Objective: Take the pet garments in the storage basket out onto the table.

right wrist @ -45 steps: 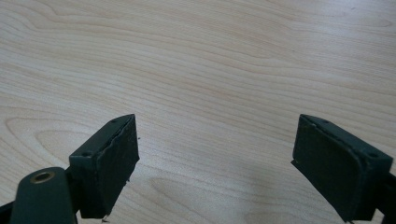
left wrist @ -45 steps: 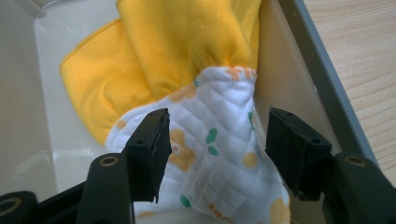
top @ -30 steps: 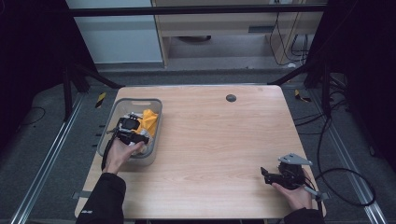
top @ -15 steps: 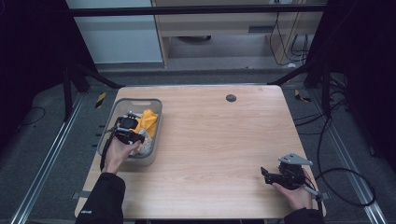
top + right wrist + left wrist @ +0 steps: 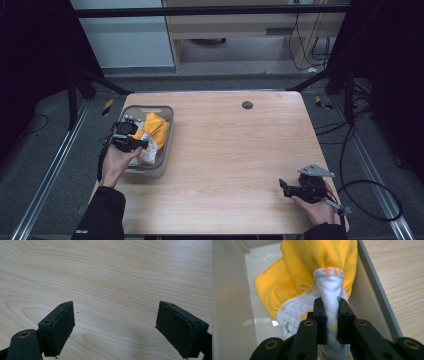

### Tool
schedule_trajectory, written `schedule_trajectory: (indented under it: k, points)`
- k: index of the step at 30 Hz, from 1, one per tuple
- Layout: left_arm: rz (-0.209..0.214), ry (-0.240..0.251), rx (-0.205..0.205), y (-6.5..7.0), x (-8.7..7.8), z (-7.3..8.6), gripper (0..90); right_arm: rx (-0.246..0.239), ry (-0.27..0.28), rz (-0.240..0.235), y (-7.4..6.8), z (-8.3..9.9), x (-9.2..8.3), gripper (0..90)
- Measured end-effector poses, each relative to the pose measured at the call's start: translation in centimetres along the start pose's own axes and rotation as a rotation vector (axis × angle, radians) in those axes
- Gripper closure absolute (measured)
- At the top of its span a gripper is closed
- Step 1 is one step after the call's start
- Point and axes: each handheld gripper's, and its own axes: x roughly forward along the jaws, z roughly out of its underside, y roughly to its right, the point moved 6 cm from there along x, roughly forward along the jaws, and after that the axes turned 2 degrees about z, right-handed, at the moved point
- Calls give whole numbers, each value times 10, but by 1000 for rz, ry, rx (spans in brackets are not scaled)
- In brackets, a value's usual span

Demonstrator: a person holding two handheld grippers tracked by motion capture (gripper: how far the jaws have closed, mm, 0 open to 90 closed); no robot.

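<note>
The left tool (image 5: pixel 331 315) is pinching a fold of the yellow and white cloth (image 5: pixel 312 277) that sits inside the grey bin (image 5: pixel 167 142) at the left of the worktop (image 5: pixel 235 150). The step looks like lifting the cloth out, so the next move should go up and over the bin's wall. The right tool (image 5: pixel 115 327) waits wide apart and holds nothing, low over the bare wood, far from the bin.

Table (image 5: pixel 225 150): light wood, with a small dark round hole (image 5: pixel 247 105) near the far edge.
Floor (image 5: pixel 45 145): grey carpet around the table.
Cables (image 5: pixel 372 200): black, lying on the floor at the right.
Cabinet (image 5: pixel 225 25): pale wood, behind the table.
</note>
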Motion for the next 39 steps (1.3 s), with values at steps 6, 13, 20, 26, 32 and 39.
schedule_trajectory:
  k: [6,13,20,26,32,39]
  points:
    - [2,23,8,0,-13,-3,804,-1,0,0,0,0,0,150]
    - [3,51,8,-1,-29,-5,805,-8,8,1,0,-1,-1,151]
    - [10,78,25,3,-44,-7,806,-8,10,2,0,-1,-1,148]
    - [21,100,39,10,-54,-9,807,-10,12,3,0,-1,-1,147]
    - [44,126,73,23,-66,-12,808,-11,22,5,0,-2,-1,145]
    - [73,149,124,41,-79,-13,808,-13,24,4,-1,-2,-2,145]
